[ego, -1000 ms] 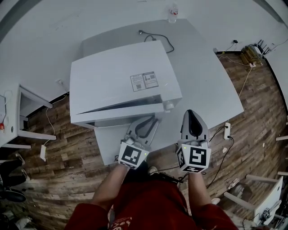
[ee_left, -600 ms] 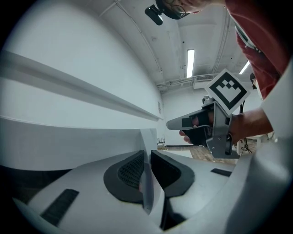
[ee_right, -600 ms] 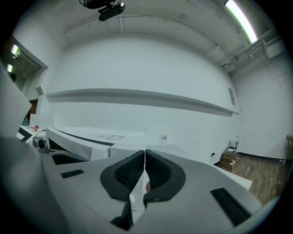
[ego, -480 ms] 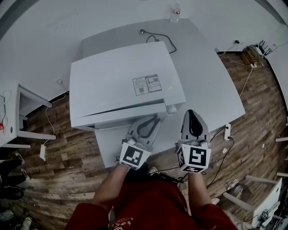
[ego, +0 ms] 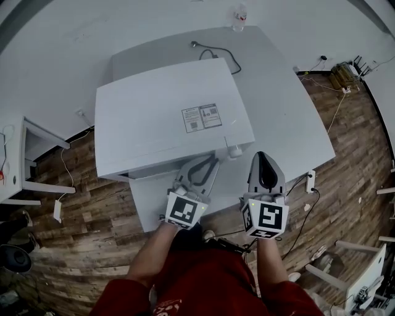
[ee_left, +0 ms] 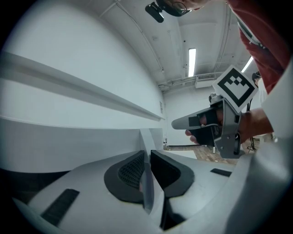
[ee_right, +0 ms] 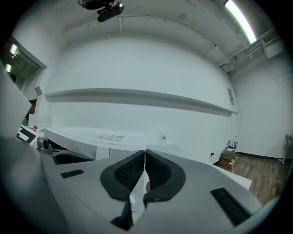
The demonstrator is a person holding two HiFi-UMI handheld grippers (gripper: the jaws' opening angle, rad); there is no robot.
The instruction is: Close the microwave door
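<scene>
As left hand-held gripper (ee_left: 145, 157) jaws close, microwave door edge (ego: 154, 168) seemingly sits between.

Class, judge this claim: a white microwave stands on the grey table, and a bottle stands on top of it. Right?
No. The bottle stands at the far edge of the table, behind the microwave, not on top of it; the head view shows this.

The microwave (ego: 160, 117) looks smooth, matt white, with a paper label (ego: 202, 116) on its top. Under the microwave, the desk (ego: 290, 117) is smooth and matt; the floor (ego: 352, 154) is grained wood.
</scene>
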